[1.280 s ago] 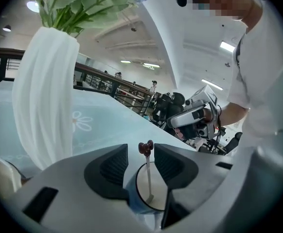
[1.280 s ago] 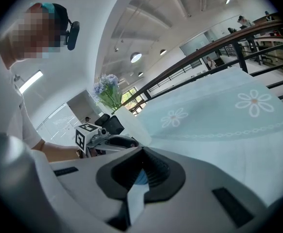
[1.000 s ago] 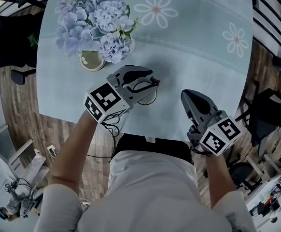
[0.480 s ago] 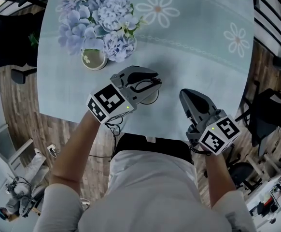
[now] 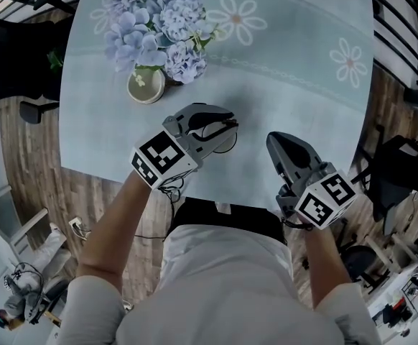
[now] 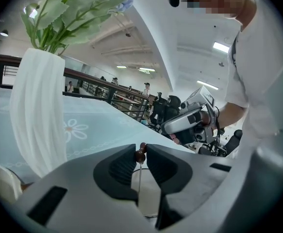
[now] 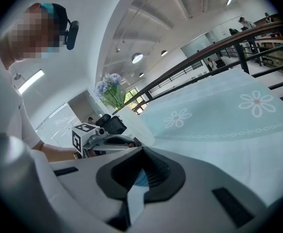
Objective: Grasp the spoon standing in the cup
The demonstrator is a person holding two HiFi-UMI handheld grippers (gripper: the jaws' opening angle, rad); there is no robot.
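I hold a gripper in each hand over the bench [image 5: 302, 85], which has a pale blue cloth with flower prints on it.

My left gripper [image 5: 230, 123] is out over the cup [image 6: 150, 198]. The cup is clear glass and stands near the near edge of the bench, about halfway along it. The spoon [image 6: 141, 154] stands up in the cup. It has a thin stick for a handle and a little brown knob on top. My left jaws have just been closing. They are now narrow, and the brown knob sits right between their tips, touching both sides. So my left jaws hold the spoon by its top. The rest of the handle goes straight down from the tips into the cup.

My right gripper [image 5: 275, 141] is to the right of the cup, apart from it, over the near edge of the bench. Its jaws are together at the tips, with nothing in them. It points out across the cloth.

A white vase [image 6: 39, 115] with ribs stands on the bench past the cup, closer to the left edge. It holds blue flowers [image 5: 159, 24] with green leaves. The vase is near my left gripper but does not touch it.
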